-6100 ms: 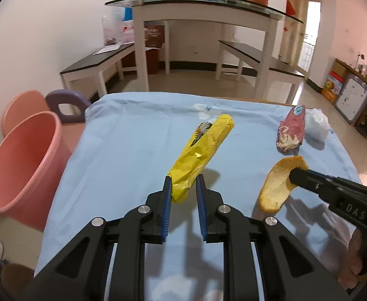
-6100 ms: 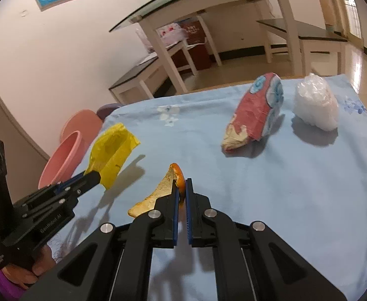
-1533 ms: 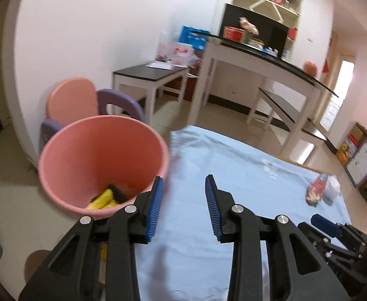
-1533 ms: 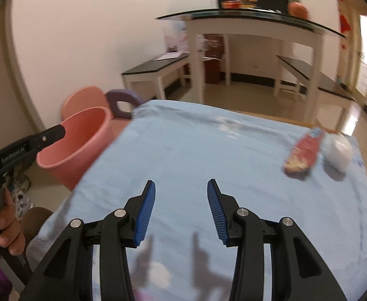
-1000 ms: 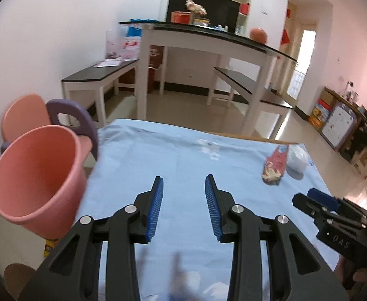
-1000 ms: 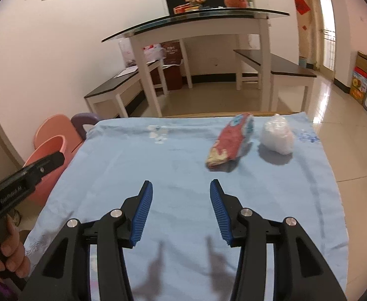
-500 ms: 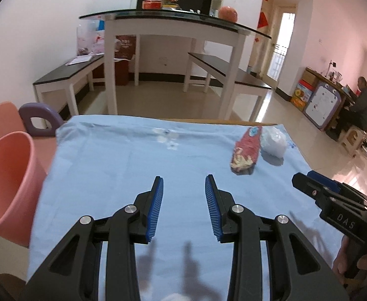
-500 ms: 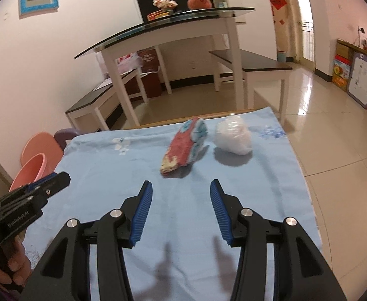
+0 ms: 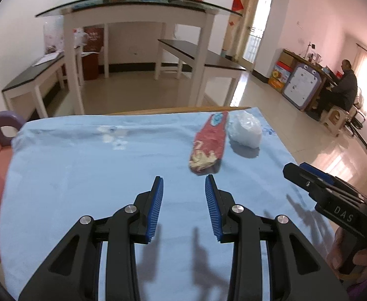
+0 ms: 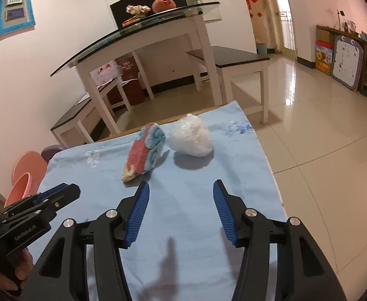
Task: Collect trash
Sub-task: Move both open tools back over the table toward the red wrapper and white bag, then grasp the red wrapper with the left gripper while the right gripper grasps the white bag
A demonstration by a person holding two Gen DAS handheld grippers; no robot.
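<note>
We hold the left gripper [image 9: 184, 202] and the right gripper [image 10: 180, 209] released and empty above the blue-clothed table [image 9: 83, 165]. A red snack wrapper [image 9: 209, 144] and a crumpled white bag [image 9: 244, 131] lie touching near the table's far right corner. The pink bin [image 10: 23, 188] stands off the left edge. The bag's closeness to the right edge worries us: a clumsy pinch could nudge it onto the floor, or snag the loose cloth.

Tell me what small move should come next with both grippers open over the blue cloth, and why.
Probably ease the right gripper forward toward the white plastic bag: its fingers are spread wide and nearly lined up with it, and the red snack wrapper lies ahead of the open left gripper.
</note>
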